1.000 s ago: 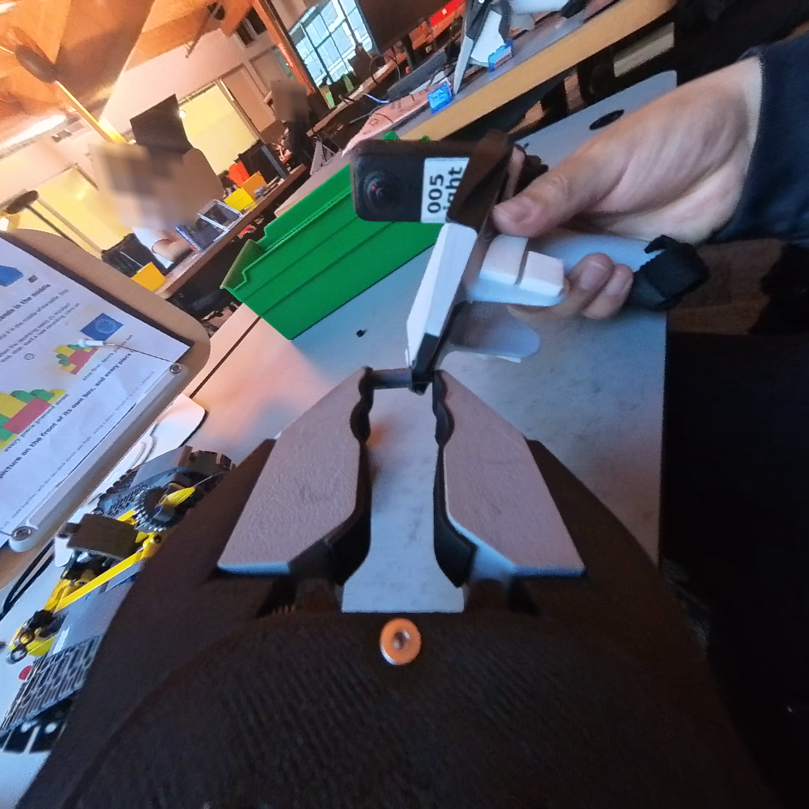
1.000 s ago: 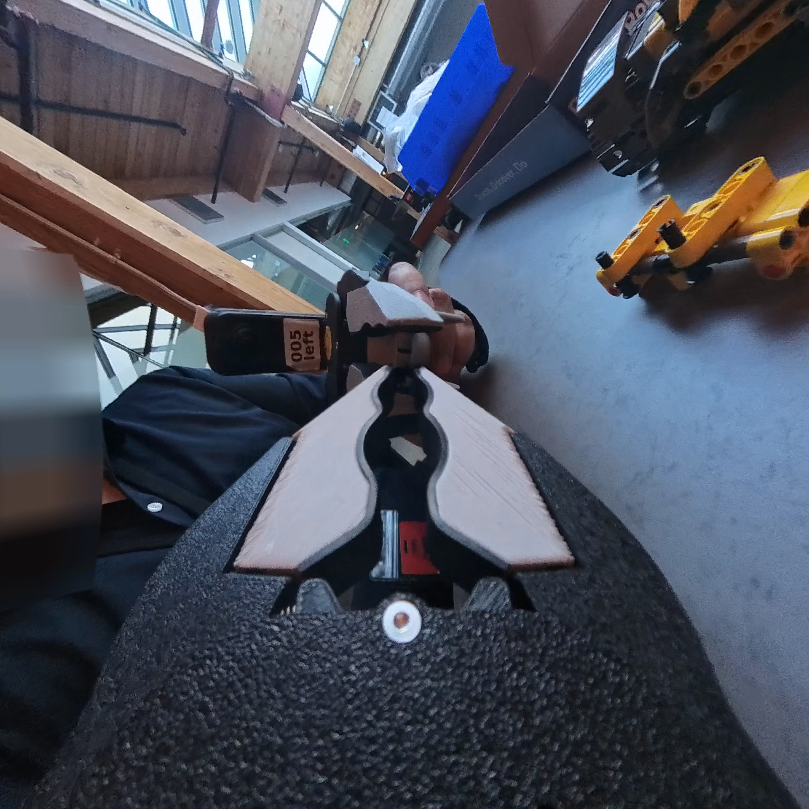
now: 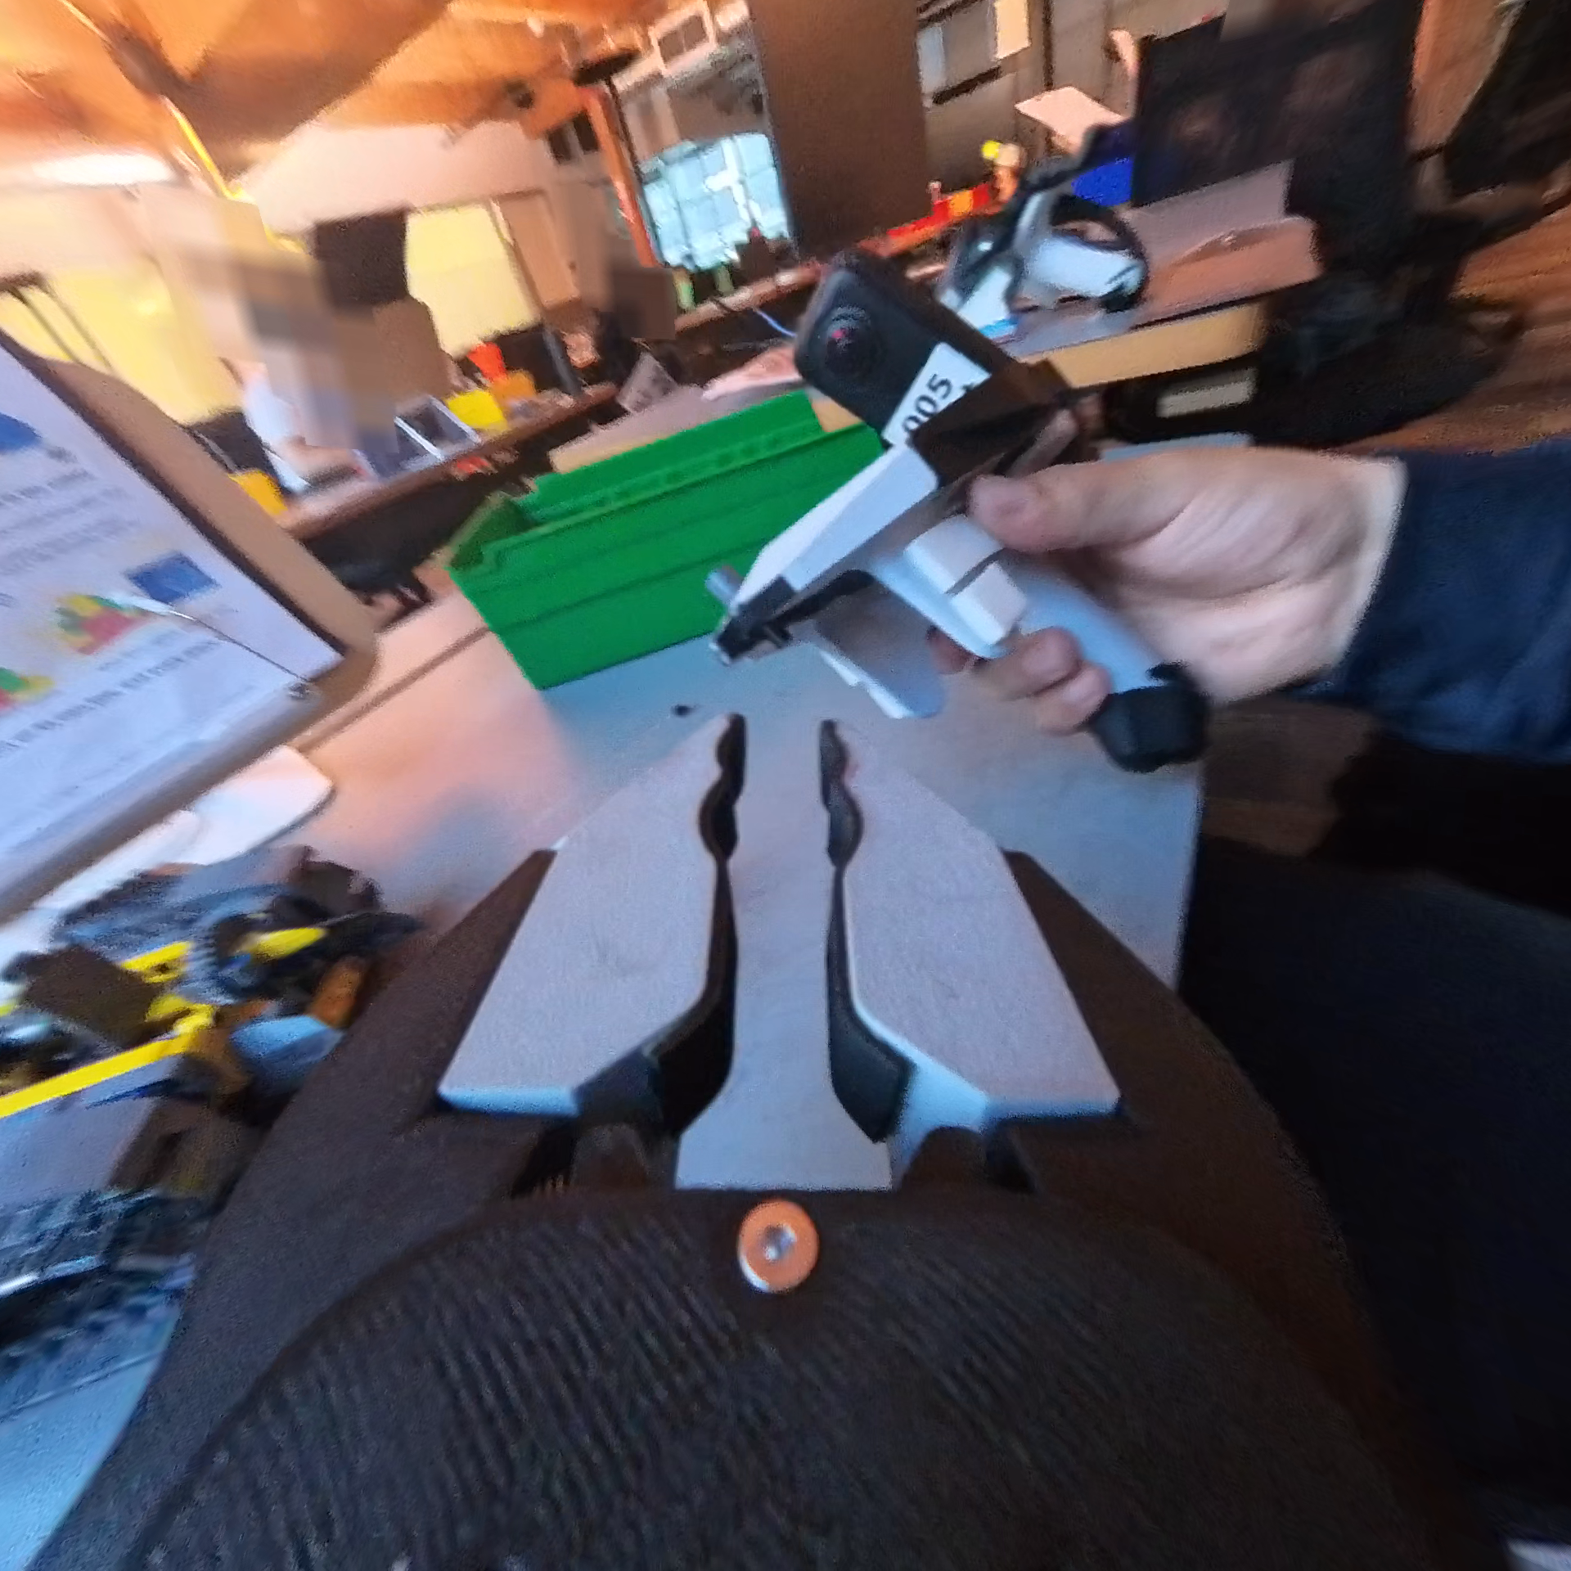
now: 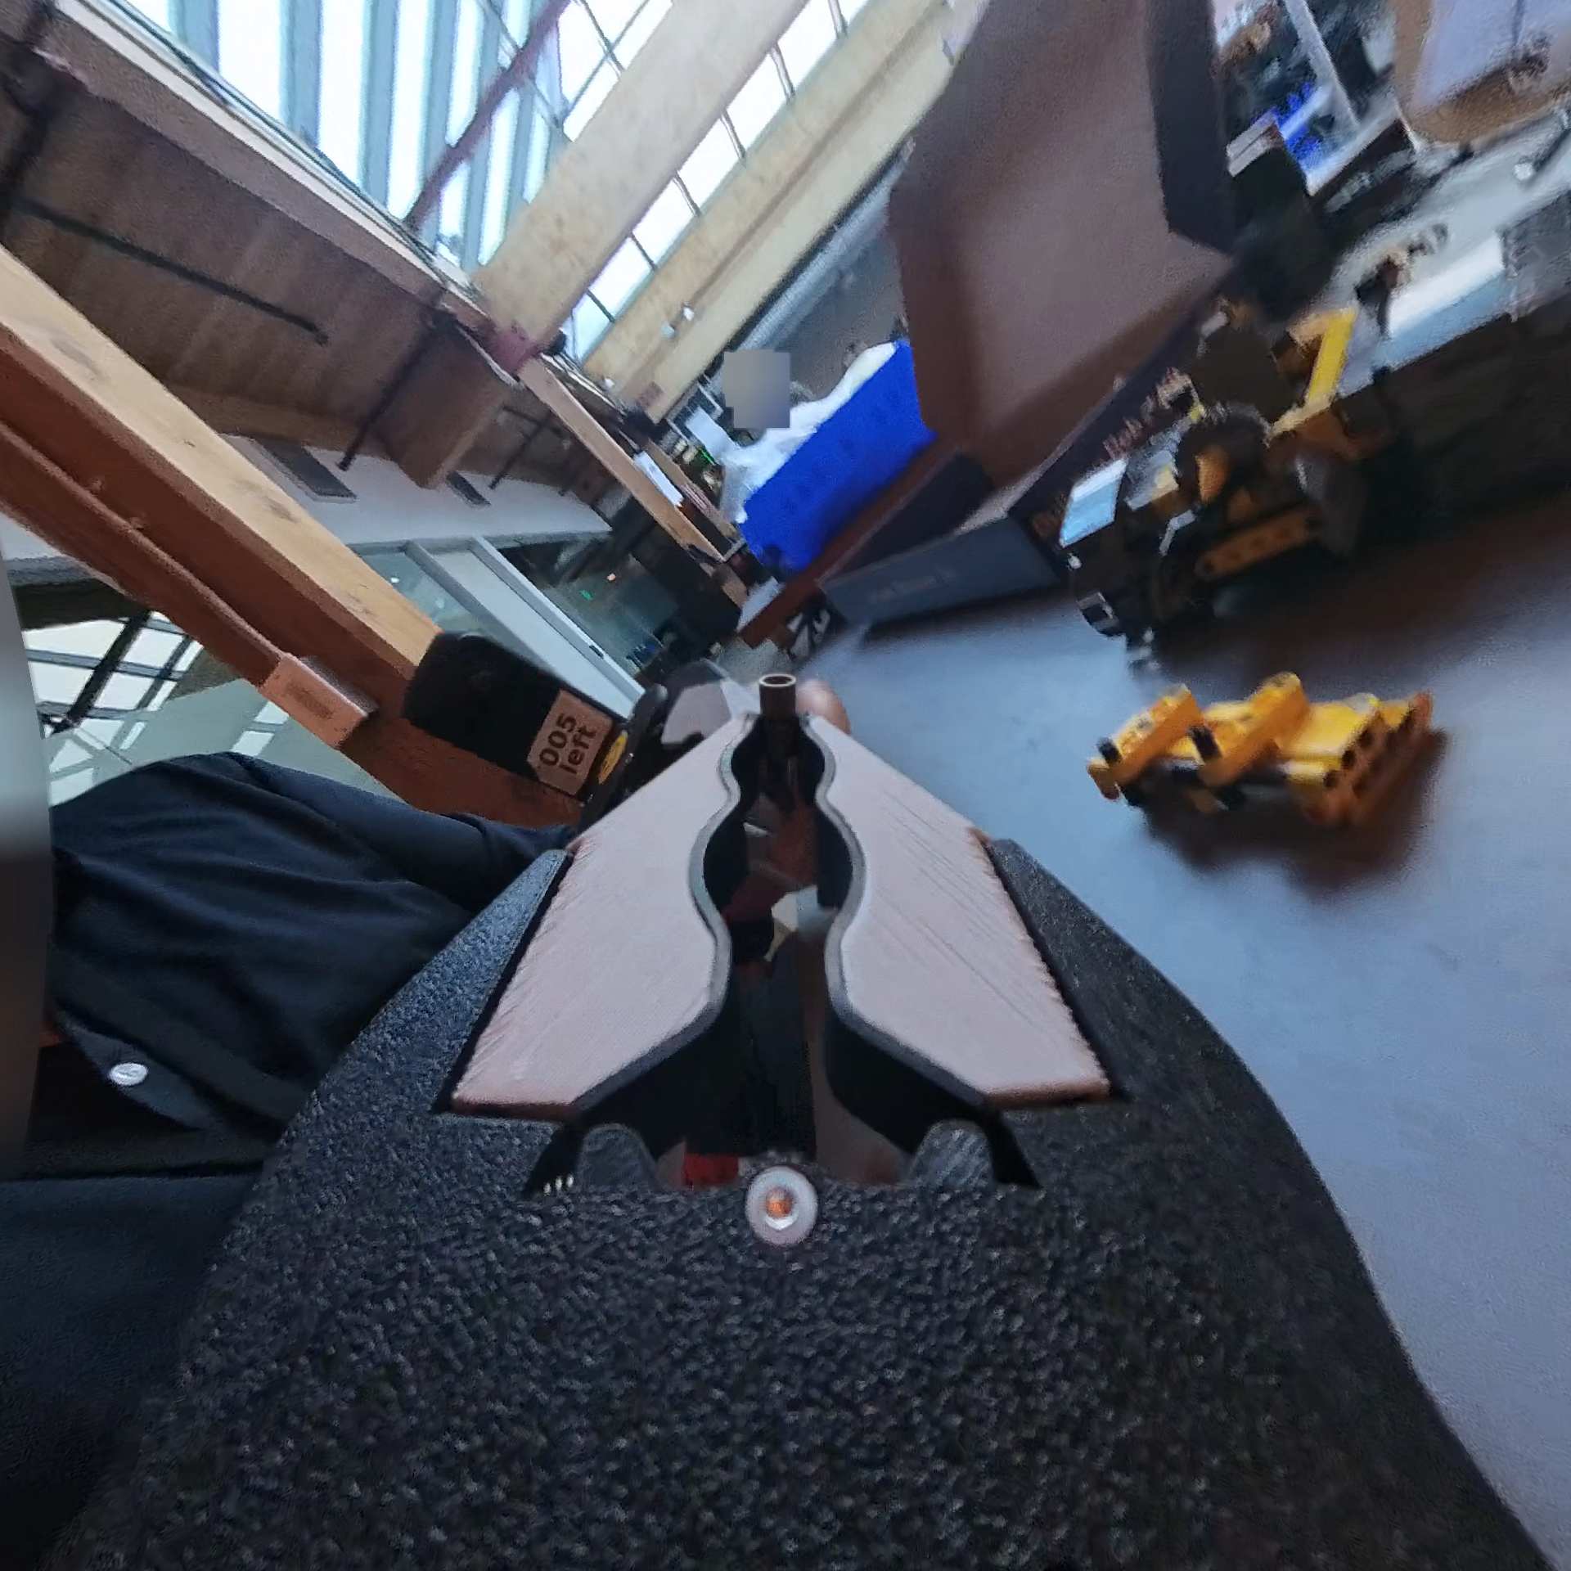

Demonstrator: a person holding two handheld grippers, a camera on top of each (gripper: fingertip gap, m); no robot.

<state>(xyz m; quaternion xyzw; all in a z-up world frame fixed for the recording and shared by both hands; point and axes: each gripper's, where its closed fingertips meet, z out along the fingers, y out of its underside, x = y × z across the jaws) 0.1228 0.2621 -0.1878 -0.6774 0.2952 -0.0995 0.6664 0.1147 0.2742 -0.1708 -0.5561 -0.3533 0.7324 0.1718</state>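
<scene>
The right gripper (image 4: pixel 778 723) is clamped at its fingertips on a small dark tubular pin (image 4: pixel 777 699), which sticks out past the tips with its hollow end showing. In the left wrist view the same right gripper (image 3: pixel 738 625) is held up in a person's hand (image 3: pixel 1190 569), tilted down toward the grey table (image 3: pixel 1063 816), the little pin (image 3: pixel 723 585) a pale stub at its nose.

The left gripper (image 3: pixel 780 740) hangs just above that table with its fingers parted and nothing between them; bare tabletop shows through the gap. The right gripper's nose is just beyond and above the left fingertips, not touching them.

Taking the grey table as the landmark: a green plastic bin (image 3: pixel 646 544) sits at its far edge, behind the right gripper. At its left side stands a wood-framed board carrying a printed sheet (image 3: pixel 127 595), and below that lies a blurred heap of yellow and black building-toy parts (image 3: pixel 195 978).

In the right wrist view, a yellow toy-brick assembly (image 4: pixel 1267 748) lies on the table well to the right of the pin, and a larger yellow and black toy vehicle (image 4: pixel 1233 484) stands farther back. The person's dark sleeve (image 4: pixel 255 867) fills the left side.
</scene>
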